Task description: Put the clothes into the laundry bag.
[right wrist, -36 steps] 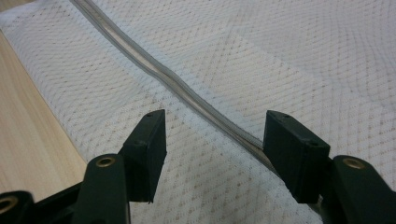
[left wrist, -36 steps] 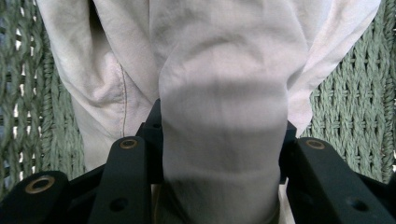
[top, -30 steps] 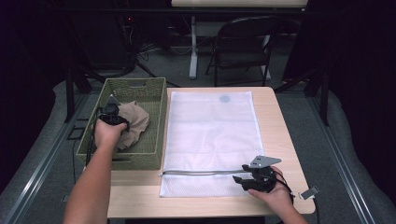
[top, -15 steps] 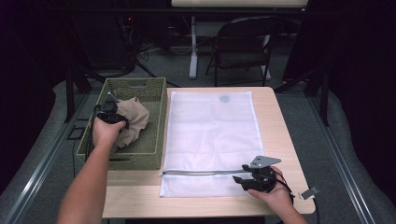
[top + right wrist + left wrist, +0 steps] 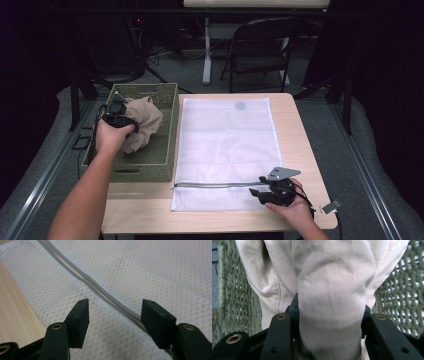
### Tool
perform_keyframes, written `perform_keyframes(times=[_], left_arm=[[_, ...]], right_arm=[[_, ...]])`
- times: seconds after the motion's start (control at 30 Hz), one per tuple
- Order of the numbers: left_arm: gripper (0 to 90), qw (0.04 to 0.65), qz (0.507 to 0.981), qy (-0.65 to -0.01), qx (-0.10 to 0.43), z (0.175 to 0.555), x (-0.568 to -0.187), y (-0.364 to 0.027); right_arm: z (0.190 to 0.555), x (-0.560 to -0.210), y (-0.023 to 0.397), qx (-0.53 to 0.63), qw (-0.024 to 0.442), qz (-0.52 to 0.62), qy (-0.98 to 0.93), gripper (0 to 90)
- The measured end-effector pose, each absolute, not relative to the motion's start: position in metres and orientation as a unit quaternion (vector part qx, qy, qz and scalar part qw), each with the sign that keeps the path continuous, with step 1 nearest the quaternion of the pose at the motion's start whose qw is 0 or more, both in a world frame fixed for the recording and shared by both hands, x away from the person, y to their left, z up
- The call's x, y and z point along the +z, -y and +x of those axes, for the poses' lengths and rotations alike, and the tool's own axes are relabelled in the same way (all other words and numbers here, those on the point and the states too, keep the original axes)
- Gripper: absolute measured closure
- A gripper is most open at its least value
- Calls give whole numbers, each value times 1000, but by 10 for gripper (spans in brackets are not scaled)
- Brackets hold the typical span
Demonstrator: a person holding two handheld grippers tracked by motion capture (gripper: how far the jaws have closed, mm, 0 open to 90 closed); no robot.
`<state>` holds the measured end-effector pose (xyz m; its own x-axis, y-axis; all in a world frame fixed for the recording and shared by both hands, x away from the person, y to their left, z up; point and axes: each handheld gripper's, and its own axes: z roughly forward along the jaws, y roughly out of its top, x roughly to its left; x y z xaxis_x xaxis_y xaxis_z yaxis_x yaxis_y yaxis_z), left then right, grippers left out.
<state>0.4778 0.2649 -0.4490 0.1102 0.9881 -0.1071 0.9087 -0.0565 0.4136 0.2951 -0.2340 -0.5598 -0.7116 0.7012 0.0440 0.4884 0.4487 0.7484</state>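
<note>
From the high view, the left tool [image 5: 119, 116] holds a crumpled beige cloth garment [image 5: 145, 125] above the green woven basket [image 5: 150, 167]; the white mesh laundry bag [image 5: 227, 145] lies flat on the tabletop [image 5: 300, 135].

The left gripper view shows the jaws clenched on cloth.

In the right gripper view, the right tool [image 5: 113, 320] stands released over the bag's zipper [image 5: 82, 277].

Bagging is not yet done.

A dark room surrounds the wooden table [image 5: 300, 135]. A black folding chair [image 5: 260, 47] stands behind it. Grey carpet [image 5: 372, 165] covers the floor.
</note>
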Motion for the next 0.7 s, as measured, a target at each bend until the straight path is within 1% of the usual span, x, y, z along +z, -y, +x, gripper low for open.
perform_keyframes(times=[0.13,0.33,0.53,0.57,0.6,0.63,0.7], left_arm=[[562,195,725,-653,104,476,-443,-261],[562,204,738,-635,104,471,-431,-254],[562,208,748,-622,105,466,-422,-249],[562,209,750,-619,105,465,-420,-248],[562,209,753,-615,103,463,-416,-248],[562,209,753,-615,103,463,-416,-248],[562,211,754,-614,104,461,-412,-247]], right_arm=[[295,-560,234,386,142,352,-841,398],[293,-558,233,395,143,343,-840,444],[291,-554,231,403,146,338,-838,470],[291,-553,231,403,145,337,-839,481],[291,-551,230,404,134,340,-839,521],[291,-551,230,404,134,340,-839,521],[290,-549,228,401,130,340,-841,552]])
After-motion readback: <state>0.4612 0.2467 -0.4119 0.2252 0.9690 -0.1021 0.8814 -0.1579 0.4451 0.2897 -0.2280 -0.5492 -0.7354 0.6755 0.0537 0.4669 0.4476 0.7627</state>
